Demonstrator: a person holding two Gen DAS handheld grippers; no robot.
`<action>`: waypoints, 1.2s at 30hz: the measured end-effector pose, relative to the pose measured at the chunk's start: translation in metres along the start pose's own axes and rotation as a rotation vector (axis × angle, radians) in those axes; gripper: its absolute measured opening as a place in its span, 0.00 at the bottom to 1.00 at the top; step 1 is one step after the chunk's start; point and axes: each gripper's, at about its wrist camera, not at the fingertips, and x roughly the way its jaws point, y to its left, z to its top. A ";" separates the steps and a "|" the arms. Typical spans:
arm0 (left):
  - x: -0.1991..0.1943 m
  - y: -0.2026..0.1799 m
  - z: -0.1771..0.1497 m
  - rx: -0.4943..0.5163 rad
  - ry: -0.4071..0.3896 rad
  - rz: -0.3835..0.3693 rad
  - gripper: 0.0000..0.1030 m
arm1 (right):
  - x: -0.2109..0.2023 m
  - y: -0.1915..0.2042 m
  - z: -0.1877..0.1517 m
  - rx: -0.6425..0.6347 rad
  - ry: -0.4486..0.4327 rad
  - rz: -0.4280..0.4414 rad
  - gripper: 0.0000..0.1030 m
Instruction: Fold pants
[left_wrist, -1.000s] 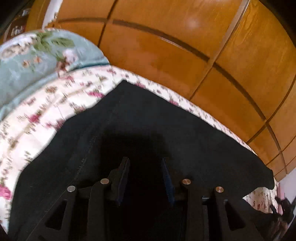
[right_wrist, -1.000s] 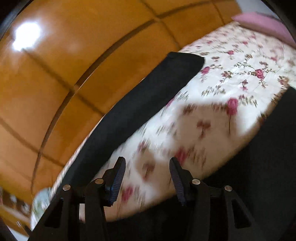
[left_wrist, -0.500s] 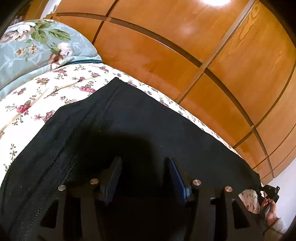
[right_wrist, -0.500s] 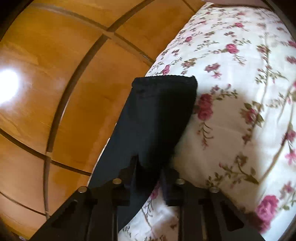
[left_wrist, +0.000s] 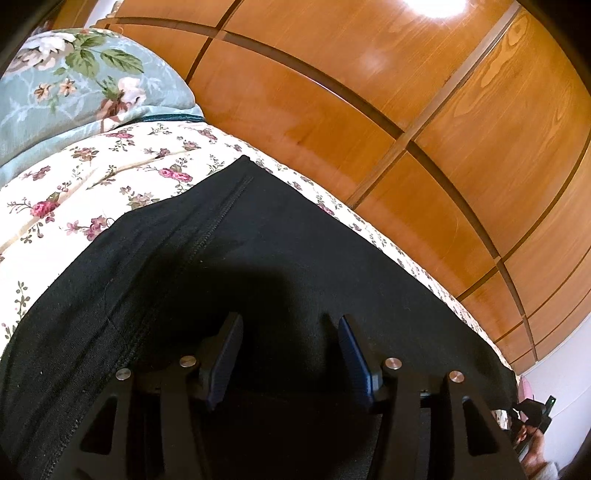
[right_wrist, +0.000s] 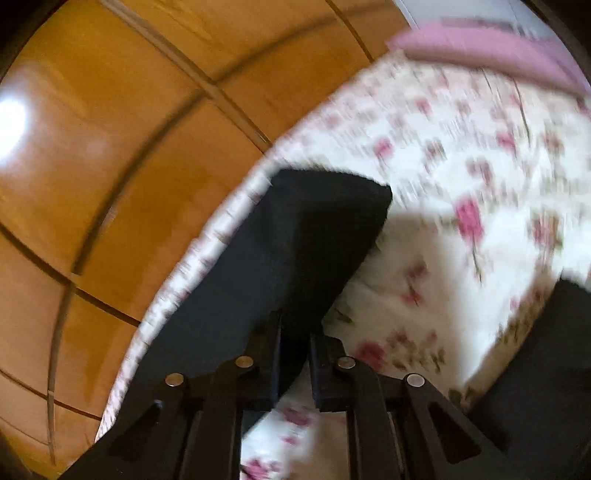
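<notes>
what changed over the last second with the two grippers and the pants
The right gripper has just closed on the black pants leg near its end and lifted it off the floral bedspread. The left gripper opened wider over the pants, pinching nothing. The pants' upper part stayed flat.

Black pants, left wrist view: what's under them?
The black pants lie on a floral bedsheet, which shows around their edges. Whatever the sheet looks like beneath the fabric is covered. The open left gripper hovers above them; contact can't be told.
</notes>
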 end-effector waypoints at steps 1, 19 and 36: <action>0.000 0.000 0.000 -0.001 0.001 0.000 0.53 | -0.002 -0.002 -0.002 0.005 -0.014 0.018 0.17; 0.052 -0.023 0.115 0.174 0.062 0.283 0.54 | -0.017 0.086 -0.090 -0.469 0.026 0.021 0.50; 0.129 -0.021 0.135 0.299 0.125 0.354 0.15 | -0.011 0.080 -0.093 -0.446 0.017 0.034 0.52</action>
